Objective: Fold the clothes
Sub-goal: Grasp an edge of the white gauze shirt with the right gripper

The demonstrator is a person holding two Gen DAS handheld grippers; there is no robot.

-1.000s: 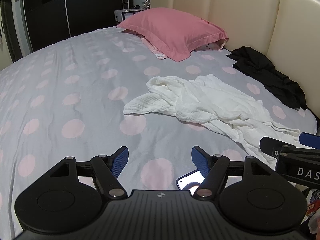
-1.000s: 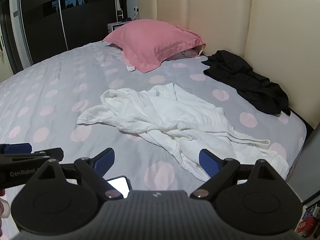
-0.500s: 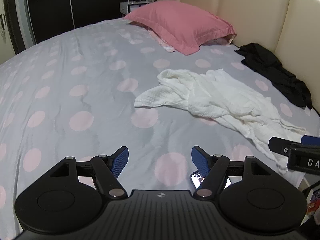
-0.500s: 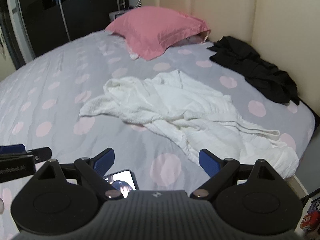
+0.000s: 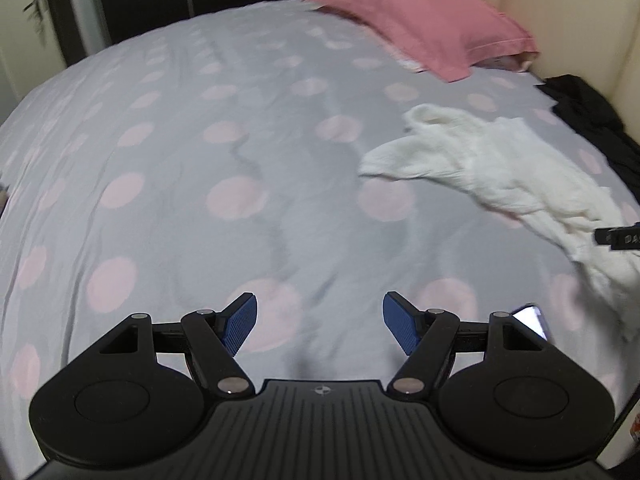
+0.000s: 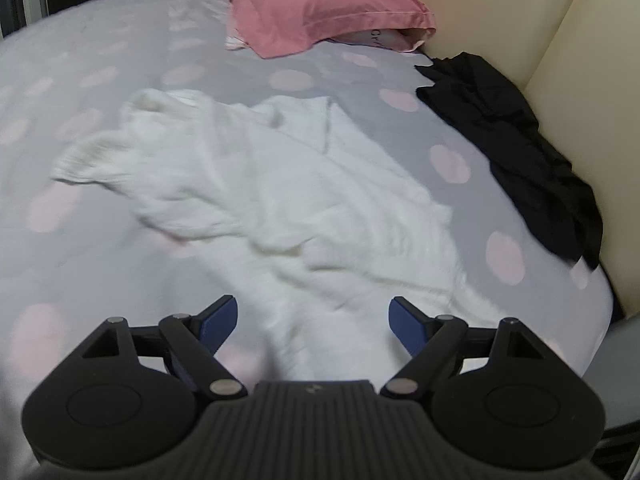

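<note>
Between the pink pillow (image 6: pixel 320 4) and the near edge of the bed (image 5: pixel 168 184), the crumpled white garment (image 6: pixel 264 196) lies with its long axis slanting from a bunched end on the pillow side down to a trailing end at the bed's edge. Measured from that garment, the right hand-held gripper (image 6: pixel 310 326) is the nearer one: it hangs directly over the near, trailing part, cloth showing in the gap between its fingers. Its jaws have just been closing a little yet stand wide, gripping nothing. The left hand-held gripper (image 5: pixel 320 328) sits off to the garment's side over bare spotted sheet, jaws also wide and empty. A black garment (image 6: pixel 516 144) lies beyond the white one, against the headboard (image 6: pixel 512 4). The first grasp probably falls to the right.
</note>
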